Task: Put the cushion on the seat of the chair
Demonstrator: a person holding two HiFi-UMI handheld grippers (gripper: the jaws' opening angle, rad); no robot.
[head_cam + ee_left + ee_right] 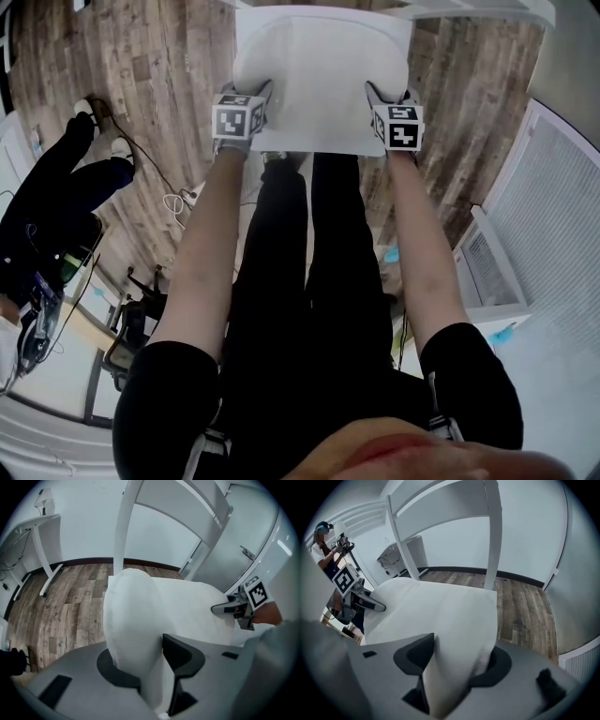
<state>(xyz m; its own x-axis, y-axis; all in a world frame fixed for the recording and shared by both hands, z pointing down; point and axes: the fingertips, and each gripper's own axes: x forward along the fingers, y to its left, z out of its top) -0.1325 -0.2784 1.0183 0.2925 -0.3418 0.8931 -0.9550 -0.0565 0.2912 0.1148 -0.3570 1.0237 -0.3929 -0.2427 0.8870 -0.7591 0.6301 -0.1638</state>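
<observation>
The white cushion (319,75) lies flat in front of me, over the chair's seat, which it hides. The white chair's back posts (124,527) rise behind it, also seen in the right gripper view as a post (492,536). My left gripper (262,94) has the cushion's near left edge between its jaws; the foam (136,620) bulges up and fills the gap of the left gripper (149,667). My right gripper (375,94) holds the near right edge the same way, with foam (459,620) filling the right gripper (457,663).
Wood plank floor (159,75) surrounds the chair. A person in dark clothes (47,206) stands at the left by a cable (173,199). A white slatted unit (553,216) stands at the right. A white desk leg (44,559) stands at the far left wall.
</observation>
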